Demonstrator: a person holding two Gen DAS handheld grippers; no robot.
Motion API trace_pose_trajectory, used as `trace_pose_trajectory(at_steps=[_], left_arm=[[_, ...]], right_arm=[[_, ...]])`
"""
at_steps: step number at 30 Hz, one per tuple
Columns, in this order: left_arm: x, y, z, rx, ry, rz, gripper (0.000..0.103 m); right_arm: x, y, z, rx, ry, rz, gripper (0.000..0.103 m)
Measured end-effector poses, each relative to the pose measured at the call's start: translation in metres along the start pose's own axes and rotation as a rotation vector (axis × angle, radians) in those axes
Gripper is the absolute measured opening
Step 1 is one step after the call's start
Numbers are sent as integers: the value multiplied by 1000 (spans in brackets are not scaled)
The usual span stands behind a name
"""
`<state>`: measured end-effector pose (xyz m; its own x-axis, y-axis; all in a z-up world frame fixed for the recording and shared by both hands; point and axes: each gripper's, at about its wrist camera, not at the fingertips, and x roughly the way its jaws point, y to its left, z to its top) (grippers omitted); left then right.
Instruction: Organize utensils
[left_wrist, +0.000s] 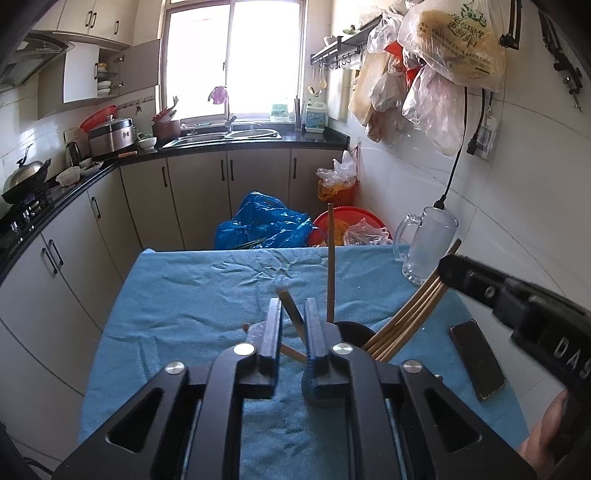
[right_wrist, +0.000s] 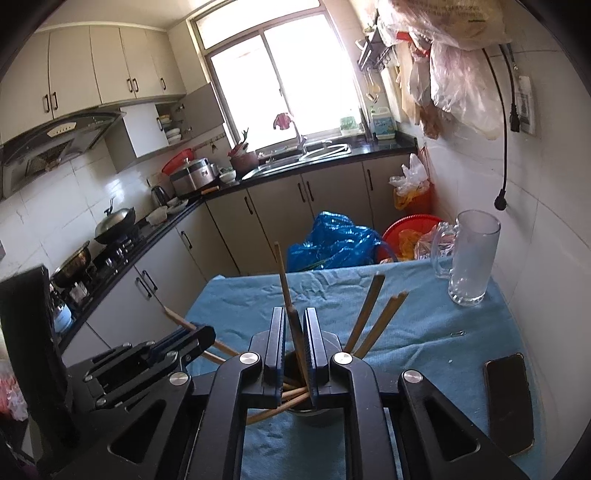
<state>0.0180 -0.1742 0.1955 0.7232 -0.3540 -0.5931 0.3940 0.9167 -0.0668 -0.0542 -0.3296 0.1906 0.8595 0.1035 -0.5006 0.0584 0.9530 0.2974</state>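
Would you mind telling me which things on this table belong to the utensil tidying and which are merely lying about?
Belonging to the job:
- chopstick clamped in the right gripper
- chopstick clamped in the left gripper
- leaning chopsticks
- dark holder cup

Lying about:
- glass mug
- phone
- paper clip
- blue cloth

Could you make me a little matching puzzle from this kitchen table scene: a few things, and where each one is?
Things:
1. glass mug
2. phone
3. chopstick
4. blue bag

Places:
A. on the floor beyond the table
B. between the right gripper fingers
C. flat on the cloth, near right edge
D. upright at the far right corner

Pairs: 1-D, 2-C, 3-B, 4-A
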Motion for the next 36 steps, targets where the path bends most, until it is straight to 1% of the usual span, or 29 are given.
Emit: trace_pose_trajectory(at_steps=[3, 4, 6, 11, 17, 19, 25, 28, 30, 31, 33, 36], left_arm=[[-11, -1, 0, 1, -17, 1, 26], [-17, -2, 0, 3, -25, 3, 27], [-27, -2, -1, 9, -39, 9, 34], [-52, -5, -5, 18, -61, 19, 38], [-83, -2, -16, 29, -94, 50, 45], [-91, -1, -21, 28, -94, 57, 46], [-117, 0, -41, 20, -93, 71, 50], [-132, -2, -52, 31, -113, 88, 57], [-142, -2, -61, 32, -134, 105, 67], [-146, -2, -65, 29, -142, 117, 70], [-155, -2, -75, 16, -162, 139, 81], [-164, -1, -87, 1, -169, 171, 91]], right_arm=[[-12, 2, 4, 4, -21, -2, 19], [-18, 3, 5, 2, -31, -4, 21], [-25, 6, 6, -3, -38, -4, 23], [-47, 14, 5, -10, -64, 0, 27], [-77, 23, 1, -28, -94, 1, 37], [-87, 25, -5, -37, -100, -3, 41], [-106, 24, -28, -34, -76, -11, 43], [-113, 21, -40, -26, -64, -15, 46], [-117, 20, -49, -23, -59, -18, 46], [-120, 20, -55, -23, -56, -20, 47], [-123, 18, -63, -22, -51, -27, 49], [-128, 15, -76, -16, -41, -33, 50]])
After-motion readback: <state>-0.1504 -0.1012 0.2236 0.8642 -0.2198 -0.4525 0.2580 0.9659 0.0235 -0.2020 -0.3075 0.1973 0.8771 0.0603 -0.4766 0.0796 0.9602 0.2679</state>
